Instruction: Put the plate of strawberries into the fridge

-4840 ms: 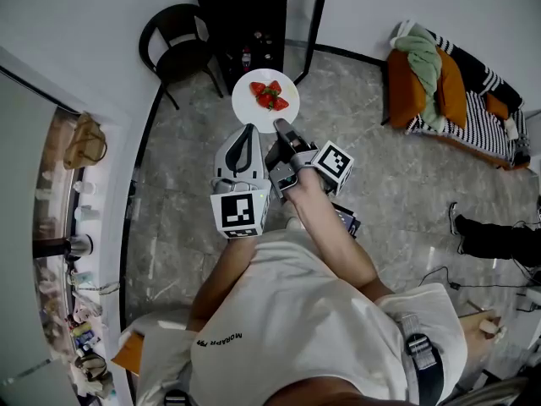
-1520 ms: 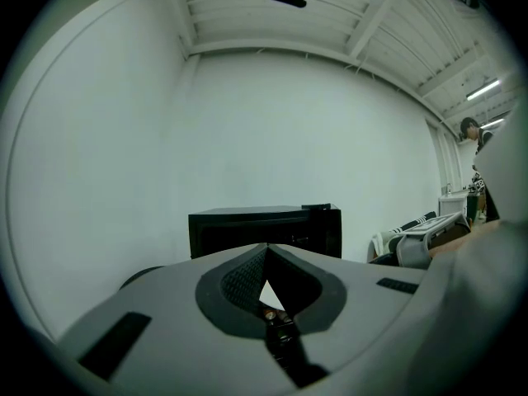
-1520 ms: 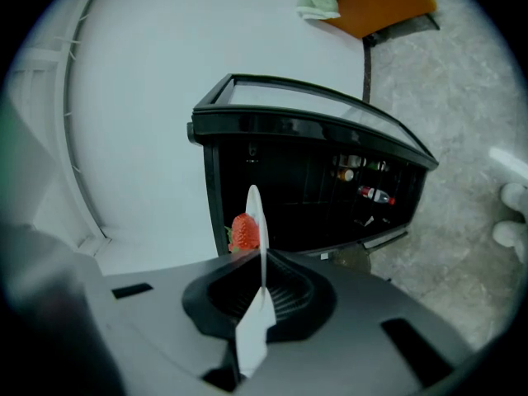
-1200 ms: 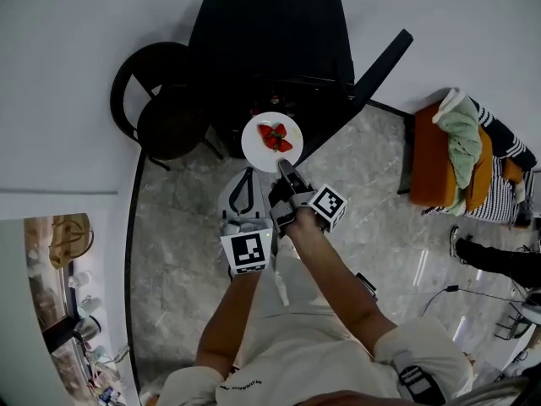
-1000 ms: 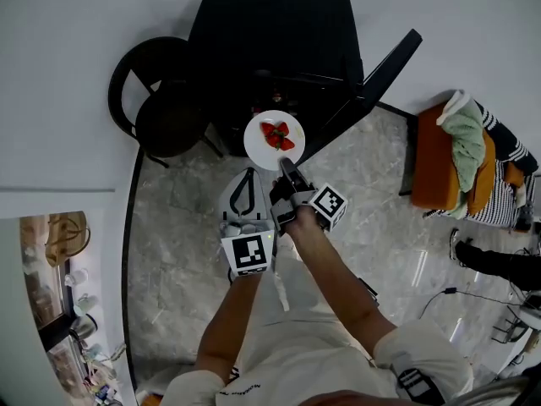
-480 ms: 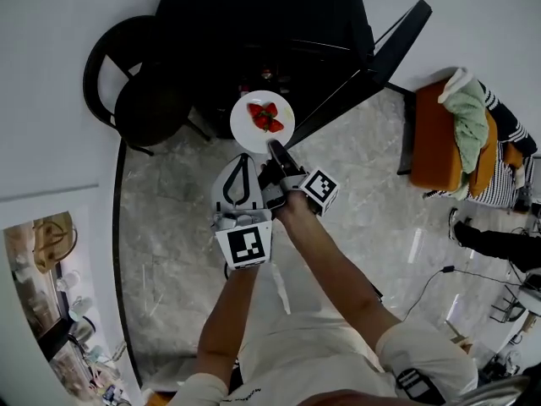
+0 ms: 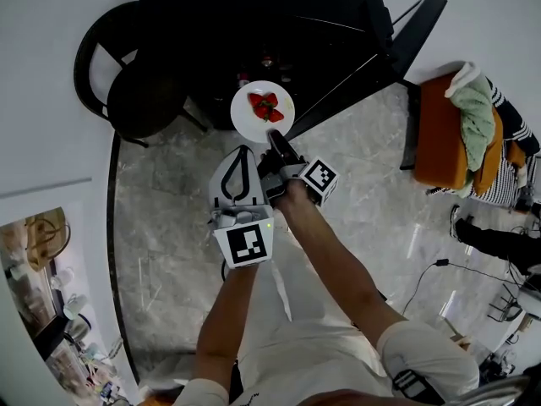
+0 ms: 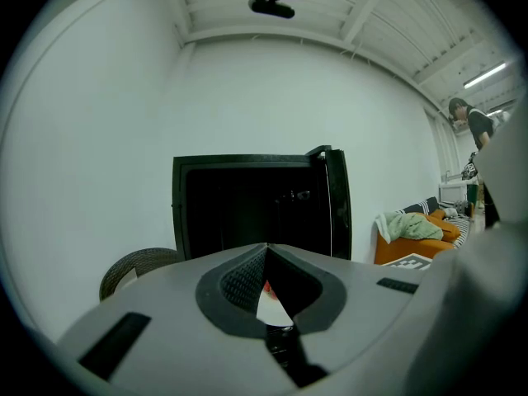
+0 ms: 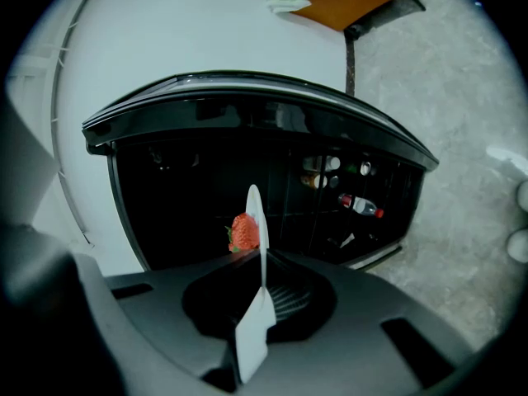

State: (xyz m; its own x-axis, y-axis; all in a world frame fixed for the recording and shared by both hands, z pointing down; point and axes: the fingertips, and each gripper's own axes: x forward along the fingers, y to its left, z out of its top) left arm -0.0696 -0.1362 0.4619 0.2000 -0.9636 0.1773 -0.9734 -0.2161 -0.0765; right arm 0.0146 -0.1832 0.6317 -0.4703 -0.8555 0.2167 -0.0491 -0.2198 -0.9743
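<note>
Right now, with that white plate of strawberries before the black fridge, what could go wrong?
The right gripper pinches the round white plate only at its rim, so a tilt could roll the red strawberries off. The black fridge holds bottles on its shelves; the plate might knock them.

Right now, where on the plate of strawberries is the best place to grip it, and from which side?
The thin rim on the person's side, approached from that near side with the jaws across the edge. The plate is flat, the strawberries sit mid-plate, and its far side faces the open fridge. The right gripper is clamped there.
</note>
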